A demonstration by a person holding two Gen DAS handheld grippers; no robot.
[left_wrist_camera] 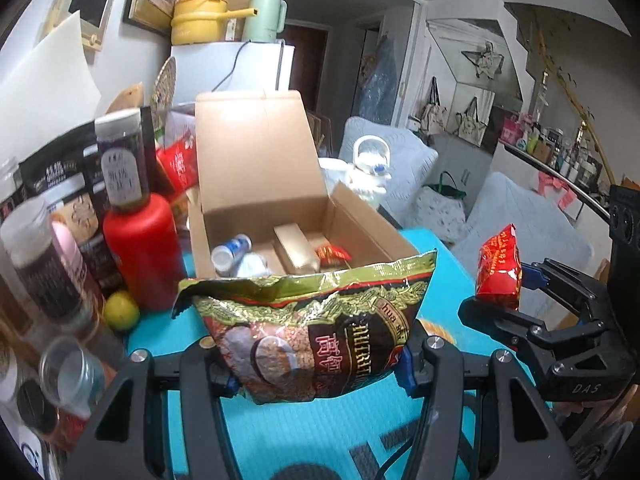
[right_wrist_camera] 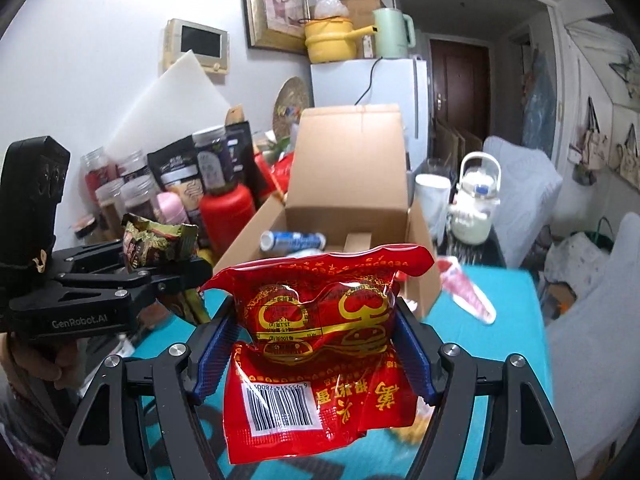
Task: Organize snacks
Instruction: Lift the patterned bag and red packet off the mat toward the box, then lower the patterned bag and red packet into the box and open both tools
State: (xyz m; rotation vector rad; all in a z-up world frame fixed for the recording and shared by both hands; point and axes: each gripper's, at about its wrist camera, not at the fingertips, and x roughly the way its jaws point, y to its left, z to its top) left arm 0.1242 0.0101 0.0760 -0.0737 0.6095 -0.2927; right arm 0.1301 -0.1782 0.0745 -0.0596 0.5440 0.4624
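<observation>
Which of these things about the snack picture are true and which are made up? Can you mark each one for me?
1. The left gripper is shut on a green-and-gold foil snack bag. True.
2. The right gripper is empty. False: it is shut on a shiny red plastic snack packet.
3. The brown cardboard box has its lid flap standing open. True.
4. The cardboard box has nothing inside. False: a gold rectangular carton and a white-and-blue bottle lie in it.
5. A tall red plastic bottle stands to the left of the box. True.
6. The table cover is yellow. False: the mat is turquoise.
</observation>
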